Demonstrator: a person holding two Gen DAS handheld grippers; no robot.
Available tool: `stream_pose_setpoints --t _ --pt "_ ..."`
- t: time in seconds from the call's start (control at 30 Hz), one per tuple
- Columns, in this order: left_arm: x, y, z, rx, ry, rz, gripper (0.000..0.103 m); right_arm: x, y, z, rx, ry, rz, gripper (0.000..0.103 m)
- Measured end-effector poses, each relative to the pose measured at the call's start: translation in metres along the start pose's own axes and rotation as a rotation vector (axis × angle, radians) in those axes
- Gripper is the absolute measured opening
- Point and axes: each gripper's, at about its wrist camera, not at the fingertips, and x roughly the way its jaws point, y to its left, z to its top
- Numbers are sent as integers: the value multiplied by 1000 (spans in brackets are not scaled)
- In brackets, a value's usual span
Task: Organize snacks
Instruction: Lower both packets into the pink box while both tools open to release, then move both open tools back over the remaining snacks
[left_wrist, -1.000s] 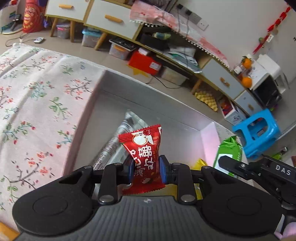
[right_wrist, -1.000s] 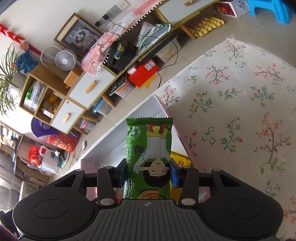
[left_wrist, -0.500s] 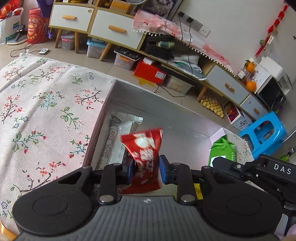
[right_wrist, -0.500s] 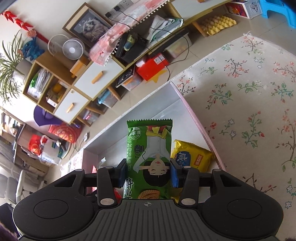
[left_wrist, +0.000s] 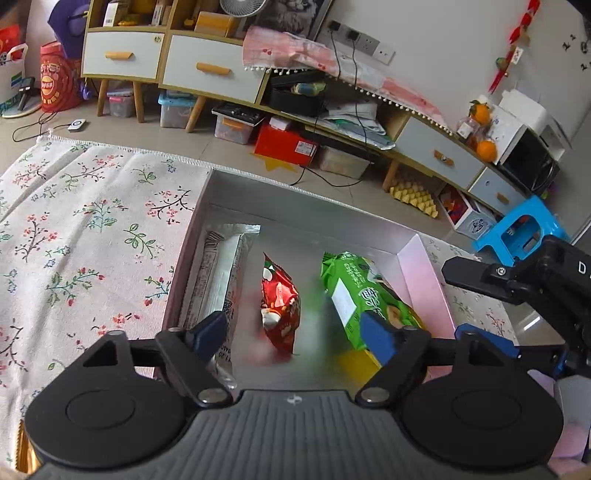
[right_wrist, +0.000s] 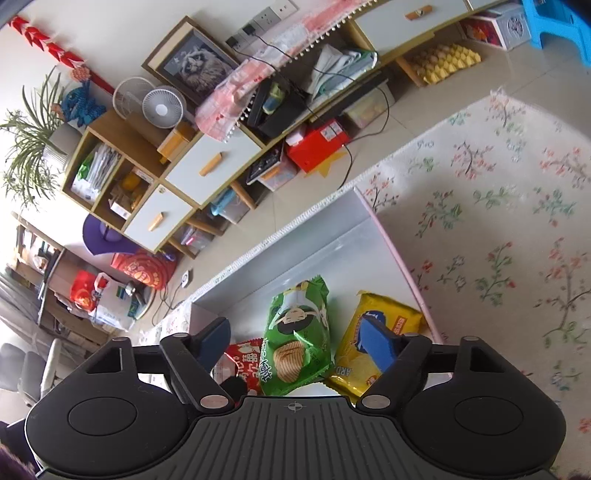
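A grey box (left_wrist: 295, 218) with pink outer walls sits on a floral cloth. My left gripper (left_wrist: 293, 338) is open above it, and the red snack packet (left_wrist: 279, 299) is blurred, loose below the jaws. My right gripper (right_wrist: 295, 345) is open too, with the green chip packet (right_wrist: 297, 341) loose between and below its fingers, over the box (right_wrist: 314, 254). The green packet also shows in the left wrist view (left_wrist: 360, 295). A white wrapped bar (left_wrist: 221, 277) lies along the box's left wall. A yellow packet (right_wrist: 380, 339) lies by the right wall. The red packet (right_wrist: 240, 363) shows partly in the right wrist view.
The floral cloth (left_wrist: 85, 229) spreads left of the box and, in the right wrist view (right_wrist: 509, 221), right of it. The other gripper's black body (left_wrist: 535, 280) is at the right. Beyond the table edge are cabinets (left_wrist: 207, 70), a red box (left_wrist: 286, 144) and a blue stool (left_wrist: 524, 229).
Both grippers have opened. The red packet has left my left gripper and the green packet has left my right gripper; both are now down in the box. Both grippers have risen.
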Motion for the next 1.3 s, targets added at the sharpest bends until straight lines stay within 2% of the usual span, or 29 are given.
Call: stream_pose_setpoints --t 0.07,0.23,0.7,0.93,1.17,1.3 --pt "-6 -2 0 17 5 -4 92 -7 2 0 -24 5 -14 85" --pt "-26 -6 2 50 -5 11 103 -30 11 -2 -111 -12 -59 88" --pt "-72 0 -19 157 11 163 103 -89 21 -25 -302 -57 -123 95" --pt "-78 4 -36 191 -7 181 103 -103 17 -40 -388 -74 -164 95" --pt "-80 1 -58 350 -11 196 103 -98 6 -61 -429 -8 -212 95" --pt "-80 3 -76 396 1 204 103 -94 2 -77 -489 7 -254 95"
